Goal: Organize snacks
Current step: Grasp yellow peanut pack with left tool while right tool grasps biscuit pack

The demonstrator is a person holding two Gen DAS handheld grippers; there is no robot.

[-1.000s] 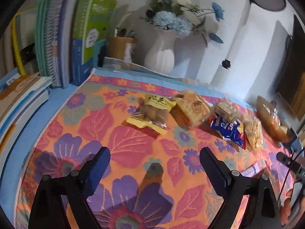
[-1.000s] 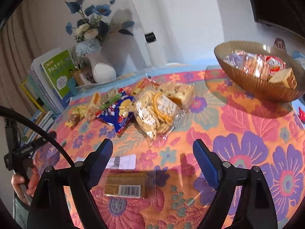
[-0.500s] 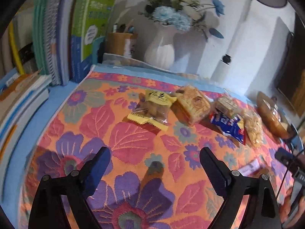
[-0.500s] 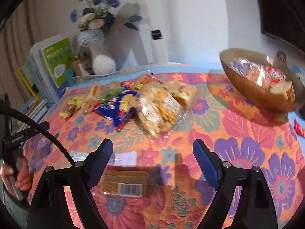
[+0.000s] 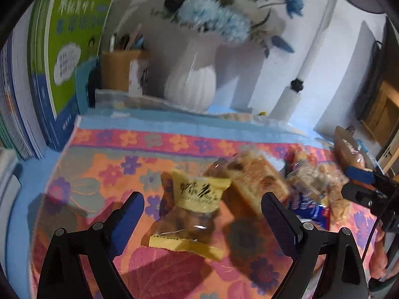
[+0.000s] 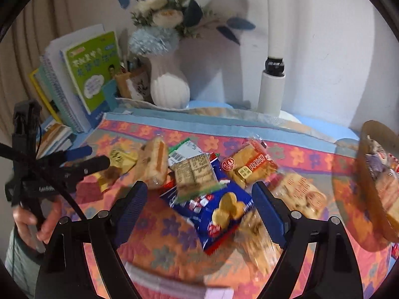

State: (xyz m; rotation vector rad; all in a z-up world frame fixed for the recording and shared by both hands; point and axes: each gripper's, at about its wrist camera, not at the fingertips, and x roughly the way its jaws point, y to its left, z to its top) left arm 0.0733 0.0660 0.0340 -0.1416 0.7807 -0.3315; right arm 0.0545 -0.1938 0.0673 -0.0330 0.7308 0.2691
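Both grippers have closed in on the snack pile since a sec ago. My left gripper (image 5: 203, 208), fingers wide w/ nothing pinched, now frames the yellow-labelled packet (image 5: 192, 214), which lies flat on the floral cloth (image 5: 119, 154). My right gripper (image 6: 199, 199), also wide and empty, straddles the blue biscuit bag (image 6: 214, 209). Pics are blurry, so I can't tell whether the pads touch yet; prob. not. Bowl (image 6: 374, 174) sits far right, part-filled, so I judge two pickups are next.

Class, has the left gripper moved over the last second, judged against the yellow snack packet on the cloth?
Yes. The left gripper has advanced toward the yellow snack packet, which now lies between its open fingers instead of well ahead.
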